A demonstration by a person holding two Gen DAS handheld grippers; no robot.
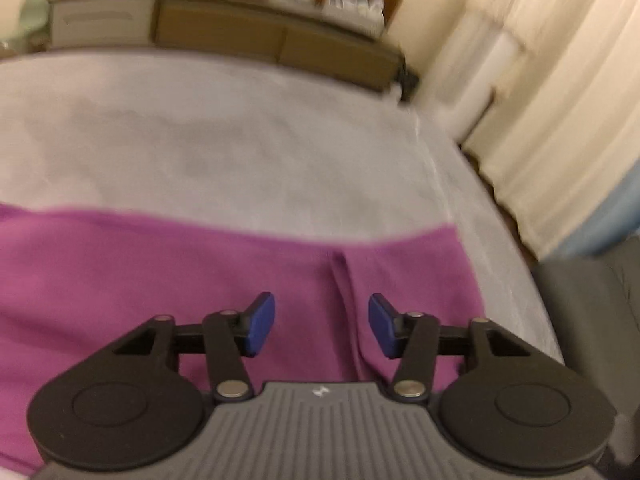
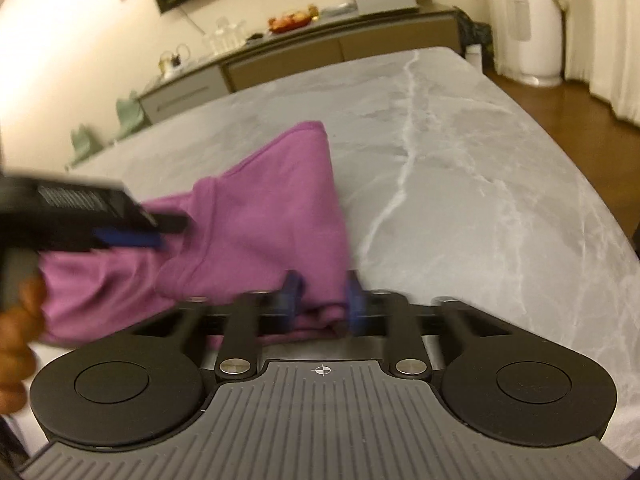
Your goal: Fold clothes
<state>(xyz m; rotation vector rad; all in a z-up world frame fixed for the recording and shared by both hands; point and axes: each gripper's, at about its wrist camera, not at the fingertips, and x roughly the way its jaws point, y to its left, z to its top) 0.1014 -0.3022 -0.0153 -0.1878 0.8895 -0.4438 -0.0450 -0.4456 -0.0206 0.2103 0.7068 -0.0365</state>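
Magenta knit garment (image 2: 256, 224) lies bunched near the front edge of the grey marble-patterned table (image 2: 480, 168). Right gripper (image 2: 322, 300): fingers straddle a folded garment edge; grip unclear. Left gripper (image 1: 322, 324): fingers spread above cloth, holding nothing.

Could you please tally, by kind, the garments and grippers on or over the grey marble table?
Purple knit garment: 1
Black two-finger grippers with blue pads: 2 (left gripper, right gripper)
Total: 3

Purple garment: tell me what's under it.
The purple garment lies on the grey marble tabletop. Whatever sits beneath its folds is covered and cannot be seen.
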